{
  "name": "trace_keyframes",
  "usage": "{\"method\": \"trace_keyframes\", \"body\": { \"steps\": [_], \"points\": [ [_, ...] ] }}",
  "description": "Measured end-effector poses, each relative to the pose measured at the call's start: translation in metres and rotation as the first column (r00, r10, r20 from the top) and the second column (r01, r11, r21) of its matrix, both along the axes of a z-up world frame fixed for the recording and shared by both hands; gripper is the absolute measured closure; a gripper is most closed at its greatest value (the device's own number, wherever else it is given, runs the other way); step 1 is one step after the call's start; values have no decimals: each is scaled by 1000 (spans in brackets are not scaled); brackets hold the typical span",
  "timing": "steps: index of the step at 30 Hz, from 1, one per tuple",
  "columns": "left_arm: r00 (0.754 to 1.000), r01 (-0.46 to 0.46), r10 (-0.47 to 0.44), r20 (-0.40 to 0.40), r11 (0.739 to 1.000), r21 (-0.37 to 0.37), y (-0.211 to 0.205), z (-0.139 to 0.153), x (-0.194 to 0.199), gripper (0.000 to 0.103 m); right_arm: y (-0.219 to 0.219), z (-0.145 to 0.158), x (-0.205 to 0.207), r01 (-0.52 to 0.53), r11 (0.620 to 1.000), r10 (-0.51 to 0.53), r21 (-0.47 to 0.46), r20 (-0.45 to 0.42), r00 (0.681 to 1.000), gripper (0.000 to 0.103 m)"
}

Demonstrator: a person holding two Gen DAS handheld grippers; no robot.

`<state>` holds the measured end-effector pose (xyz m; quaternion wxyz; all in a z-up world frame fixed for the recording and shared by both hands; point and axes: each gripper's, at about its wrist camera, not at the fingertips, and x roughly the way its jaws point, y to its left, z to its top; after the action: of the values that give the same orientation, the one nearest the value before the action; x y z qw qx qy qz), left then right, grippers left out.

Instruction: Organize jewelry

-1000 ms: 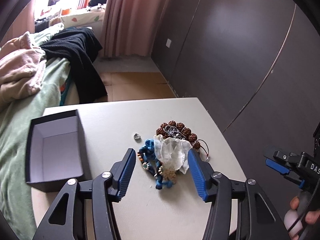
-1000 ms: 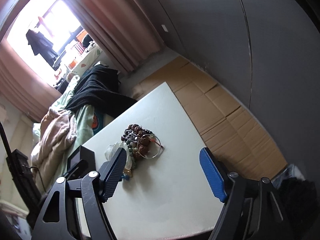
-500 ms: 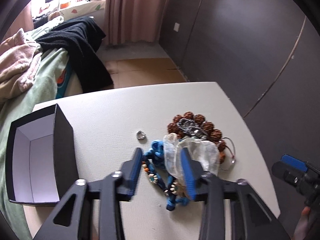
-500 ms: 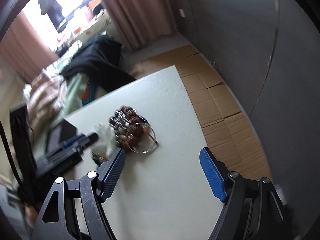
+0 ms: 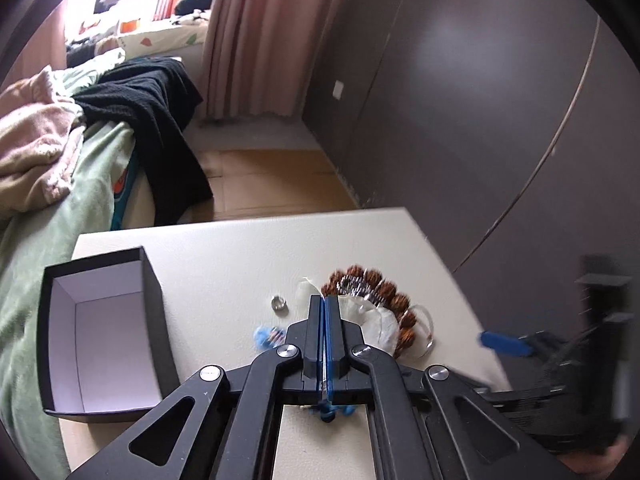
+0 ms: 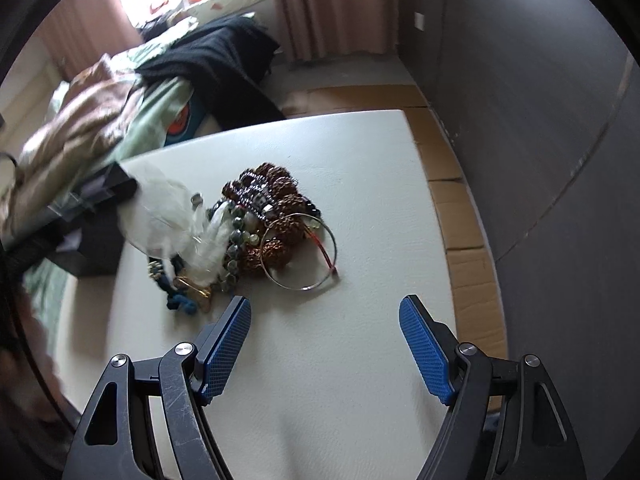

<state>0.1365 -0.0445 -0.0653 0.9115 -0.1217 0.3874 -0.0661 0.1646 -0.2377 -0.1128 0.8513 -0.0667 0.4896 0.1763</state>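
A jewelry pile lies on the white table [image 6: 320, 360]: a brown bead bracelet [image 6: 280, 196], green stone beads [image 6: 236, 240], a thin silver bangle [image 6: 304, 289] and a dark blue cord bracelet [image 6: 180, 304]. A crumpled clear plastic bag [image 5: 376, 320] sits on the pile's left side. My left gripper [image 5: 324, 304] is shut, and its pads pinch that bag, with a scrap of it poking past the tips. Blue cord [image 5: 332, 410] shows under the fingers. My right gripper [image 6: 324, 308] hangs open just in front of the bangle, with nothing between its jaws.
An open black box [image 5: 158, 312] with a white inside stands on the table's left part. A small silver ring [image 5: 279, 304] lies loose beside the pile. A bed [image 5: 60, 208] with blankets and clothes is on the left. Dark wardrobe doors [image 5: 460, 140] rise past the table's right edge.
The left jaws have gone from wide apart around the blue cord and bag to fully shut. The right gripper has rolled and come down closer to the pile.
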Motion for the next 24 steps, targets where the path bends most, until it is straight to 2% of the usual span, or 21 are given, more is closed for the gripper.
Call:
{"method": "trace_keyframes", "body": {
  "steps": [9,14,20,23,24],
  "points": [
    [997,-58,62,50,996,-73,32,22,-13,103,18,-15,16,-128,990,129,-66,14,992,26],
    [993,-91,99,70,991,-100,52,29,-20,103,26,-21,24,-160,985,160,-66,4,987,26],
    [989,-120,129,74,985,-121,72,30,-27,103,30,-23,21,-206,974,211,-93,54,976,26],
    [987,-129,139,75,984,-124,77,31,-31,103,29,-22,19,-226,971,231,-76,65,971,38],
    [987,-132,142,76,983,-125,78,32,-32,103,29,-21,18,-232,970,237,-68,66,969,48]
  ]
}}
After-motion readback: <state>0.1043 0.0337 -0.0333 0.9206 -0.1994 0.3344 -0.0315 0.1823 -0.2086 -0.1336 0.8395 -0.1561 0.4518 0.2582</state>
